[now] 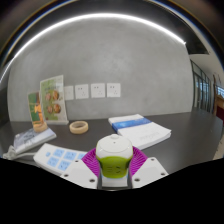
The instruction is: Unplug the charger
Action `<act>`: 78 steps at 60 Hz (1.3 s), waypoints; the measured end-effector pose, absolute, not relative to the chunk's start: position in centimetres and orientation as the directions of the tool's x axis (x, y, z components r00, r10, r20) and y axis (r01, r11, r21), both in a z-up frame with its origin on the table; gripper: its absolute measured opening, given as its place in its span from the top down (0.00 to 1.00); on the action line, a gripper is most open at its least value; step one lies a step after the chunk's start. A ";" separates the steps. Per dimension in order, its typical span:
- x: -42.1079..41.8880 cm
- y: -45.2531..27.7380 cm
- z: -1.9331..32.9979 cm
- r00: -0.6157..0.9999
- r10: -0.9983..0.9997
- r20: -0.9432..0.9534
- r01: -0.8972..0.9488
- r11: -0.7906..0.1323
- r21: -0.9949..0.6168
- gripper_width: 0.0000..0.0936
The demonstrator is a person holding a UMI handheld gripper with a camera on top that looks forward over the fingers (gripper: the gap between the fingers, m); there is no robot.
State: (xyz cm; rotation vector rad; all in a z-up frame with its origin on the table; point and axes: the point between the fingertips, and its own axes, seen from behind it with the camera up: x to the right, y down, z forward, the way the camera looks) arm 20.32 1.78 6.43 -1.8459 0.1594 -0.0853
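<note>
My gripper [113, 163] is shut on a rounded charger [113, 150] with a white top and a green body. Both magenta pads [92, 162] press on its sides. It is held above the dark table [180, 135], and no cable or socket shows on it. A white power strip [55, 157] with pale blue sockets lies on the table just left of the fingers, apart from the charger.
A roll of tape [78, 127] lies beyond the strip. A stack of white and blue booklets [140, 127] lies beyond the fingers to the right. A clear bag [25, 142] and an upright leaflet [48, 98] stand at the left. Wall sockets [98, 90] are on the far wall.
</note>
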 end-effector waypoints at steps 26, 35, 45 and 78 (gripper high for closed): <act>26.8 -0.6 22.9 0.929 -0.346 0.130 0.098 -0.110 -0.989 0.62; 29.5 2.8 14.0 0.943 -0.288 0.168 0.078 -0.297 -0.952 0.58; 32.5 7.7 6.9 0.976 -0.185 0.116 0.022 -0.443 -0.896 0.57; 34.8 13.1 3.8 0.998 -0.061 0.000 -0.030 -0.488 -0.872 0.08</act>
